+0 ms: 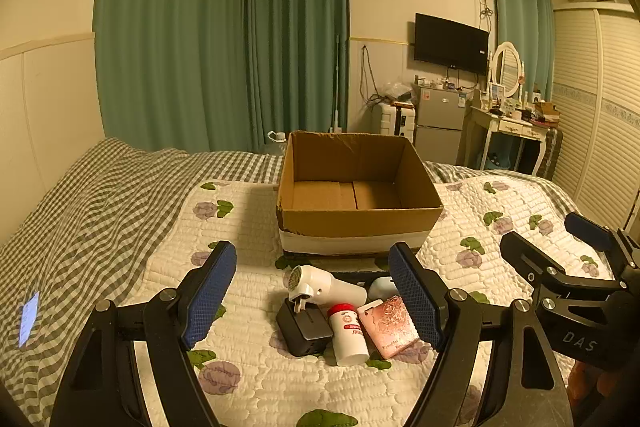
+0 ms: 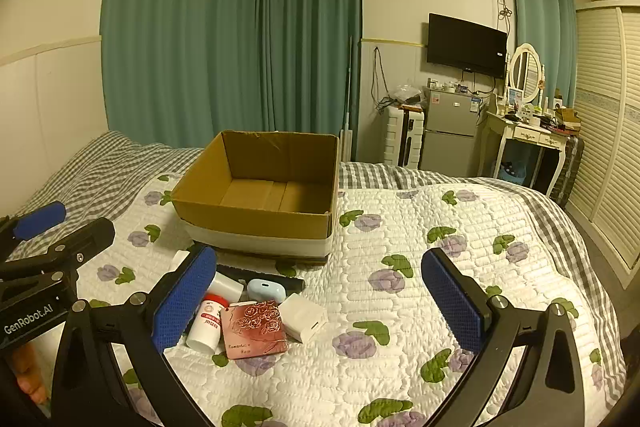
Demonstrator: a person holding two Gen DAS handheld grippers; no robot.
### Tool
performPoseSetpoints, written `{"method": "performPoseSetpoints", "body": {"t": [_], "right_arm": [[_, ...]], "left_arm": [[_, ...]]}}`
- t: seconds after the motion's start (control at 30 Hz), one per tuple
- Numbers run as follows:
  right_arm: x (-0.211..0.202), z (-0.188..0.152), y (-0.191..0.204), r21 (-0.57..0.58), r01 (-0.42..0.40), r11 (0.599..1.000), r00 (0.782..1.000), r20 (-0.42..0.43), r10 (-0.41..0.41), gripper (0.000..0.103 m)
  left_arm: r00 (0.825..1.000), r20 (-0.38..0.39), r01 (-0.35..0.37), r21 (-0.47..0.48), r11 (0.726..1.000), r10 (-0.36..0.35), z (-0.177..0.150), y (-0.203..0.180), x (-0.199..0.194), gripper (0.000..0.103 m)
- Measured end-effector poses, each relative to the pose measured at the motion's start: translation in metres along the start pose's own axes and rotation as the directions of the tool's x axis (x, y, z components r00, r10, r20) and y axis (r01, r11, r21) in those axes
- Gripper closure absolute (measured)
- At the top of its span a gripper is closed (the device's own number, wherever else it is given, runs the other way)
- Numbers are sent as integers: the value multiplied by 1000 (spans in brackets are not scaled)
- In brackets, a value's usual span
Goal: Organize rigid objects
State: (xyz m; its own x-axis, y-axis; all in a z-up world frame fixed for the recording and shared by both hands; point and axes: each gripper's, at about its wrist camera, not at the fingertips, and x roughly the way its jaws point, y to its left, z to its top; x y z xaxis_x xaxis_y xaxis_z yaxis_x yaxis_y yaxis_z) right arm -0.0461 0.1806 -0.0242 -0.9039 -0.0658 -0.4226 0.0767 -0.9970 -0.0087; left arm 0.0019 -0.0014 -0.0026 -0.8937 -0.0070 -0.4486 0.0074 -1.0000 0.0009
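An open, empty cardboard box (image 1: 360, 219) (image 2: 256, 211) stands on the flowered quilt. In front of it lies a small pile: a white plug-in device (image 1: 320, 285), a black box (image 1: 302, 331), a white bottle with a red cap (image 1: 349, 335) (image 2: 206, 323), a pink rose card (image 1: 390, 327) (image 2: 256, 331), a pale blue case (image 2: 265, 289), a white charger cube (image 2: 304, 317) and a black remote (image 2: 260, 275). My left gripper (image 1: 316, 299) is open and hovers over the pile. My right gripper (image 2: 320, 299) is open, just right of the pile, and shows in the left wrist view (image 1: 560, 247).
The bed has a grey checked sheet (image 1: 88, 211) and a lit phone (image 1: 29, 319) at its left. Beyond the bed stand a small fridge (image 2: 450, 131), a suitcase (image 2: 402, 139), a dressing table (image 2: 528, 135) and a louvred wardrobe (image 2: 604, 131). Green curtains (image 1: 224, 39) hang behind.
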Motion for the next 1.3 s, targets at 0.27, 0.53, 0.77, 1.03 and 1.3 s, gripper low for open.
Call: {"method": "performPoseSetpoints", "body": {"t": [0.27,0.53,0.77,1.03,1.3], "right_arm": [[0,1,0,0,-1,1000,1000,-1,1,0],[0,1,2,-4,-4,1000,1000,-3,4,0],[1,1,2,-6,-6,1000,1000,-5,6,0],[1,0,4,-7,-7,1000,1000,-7,7,0],[2,-1,5,-9,-9,1000,1000,-7,9,0]], "left_arm": [[1000,4,-2,3,1000,2,1,0,-2,21],[1000,4,-1,4,1000,1,3,1,-3,21],[1000,5,-3,5,1000,3,4,1,-3,21],[1000,7,-3,12,1000,3,5,0,-4,21],[1000,9,-3,12,1000,2,5,1,-4,21]]}}
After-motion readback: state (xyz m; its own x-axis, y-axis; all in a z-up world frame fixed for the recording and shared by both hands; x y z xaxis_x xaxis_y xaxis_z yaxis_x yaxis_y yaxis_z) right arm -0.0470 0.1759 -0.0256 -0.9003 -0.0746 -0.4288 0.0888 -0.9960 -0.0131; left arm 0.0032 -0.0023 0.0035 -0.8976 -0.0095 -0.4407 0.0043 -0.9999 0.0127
